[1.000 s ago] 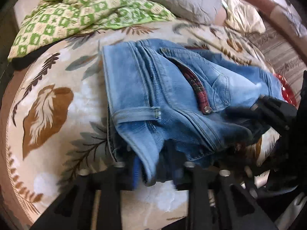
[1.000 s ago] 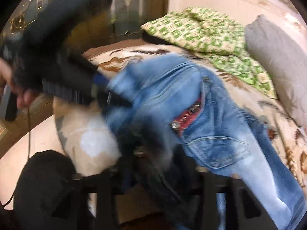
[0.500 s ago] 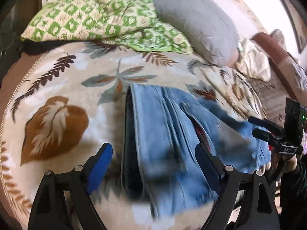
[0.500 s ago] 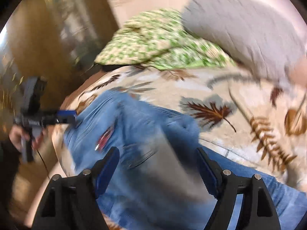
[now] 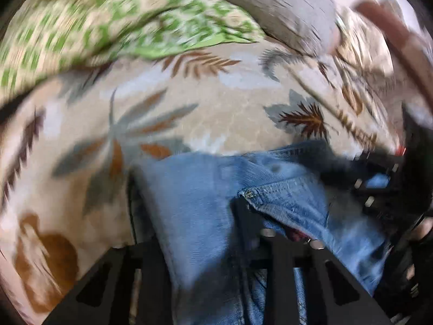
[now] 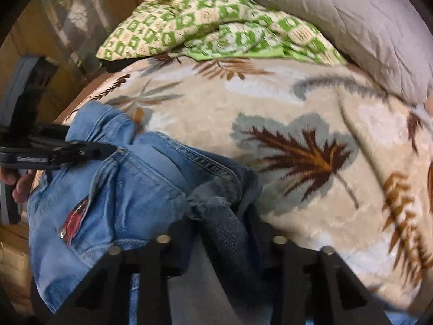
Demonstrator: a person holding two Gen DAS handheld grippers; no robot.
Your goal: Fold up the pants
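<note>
A: Pants (image 6: 116, 197) first: is each claw clenched on them?

B: Yes, by the look of it. The right claw (image 6: 219, 233) has a dark bunched wad of denim pinched at the bottom centre of its view. The left claw (image 5: 205, 243) has the pale denim running between its fingers at the bottom centre of its own view, which is blurred.

A: Where do the jeans lie?

B: On the leaf-print bedspread (image 6: 297, 103), lower left in the right view, heaped rather than flat. The green checked blanket (image 6: 205, 21) and grey pillow (image 6: 351, 21) sit beyond, at the top of the frame.

A: How to do this well?

B: I'd keep both grips level, pull the cloth taut and lay the edges matched, so no wad gets trapped inside.
</note>
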